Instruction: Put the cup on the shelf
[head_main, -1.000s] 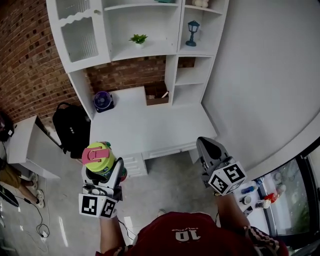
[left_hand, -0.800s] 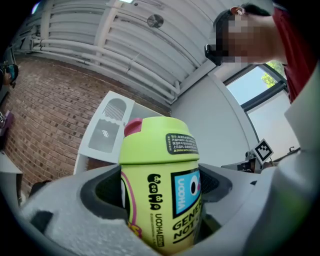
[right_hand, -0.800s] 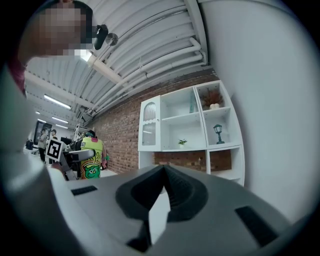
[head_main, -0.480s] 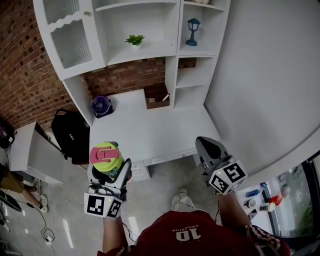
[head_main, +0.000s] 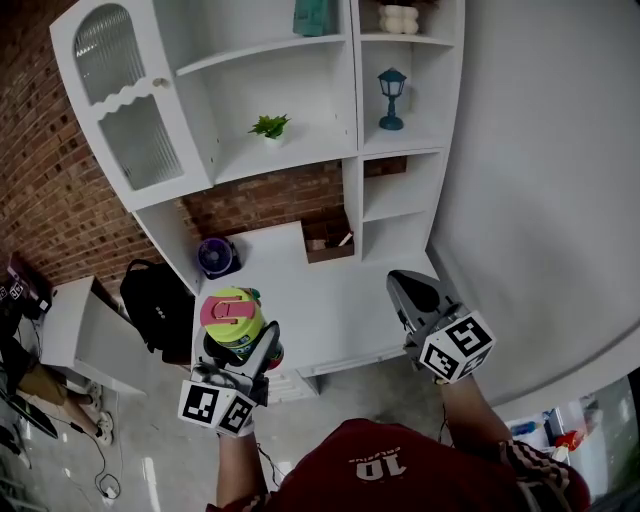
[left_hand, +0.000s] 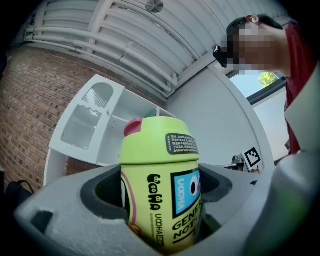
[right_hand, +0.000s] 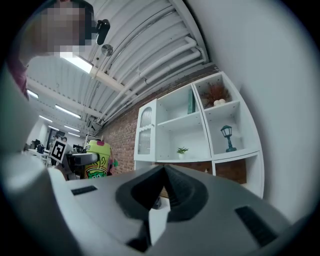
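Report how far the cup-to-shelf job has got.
Done: the left gripper has the cup clamped upright between its fingers. In hand: it is held in the air, short of the shelf. Left: carrying it in, setting it down, releasing. The right gripper is shut, empty.

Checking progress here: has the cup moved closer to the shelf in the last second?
Yes. The cup is now nearer the fan and overlaps the desk edge, toward the shelf.

2 grippers: left gripper (head_main: 238, 345), right gripper (head_main: 408, 290). 1 cup (head_main: 233, 318), 1 shelf unit (head_main: 350, 120), 1 potted plant (head_main: 269, 126), 1 lantern (head_main: 391, 98), 1 fan (head_main: 217, 256), 1 backpack (head_main: 155, 305), 1 box (head_main: 328, 238).
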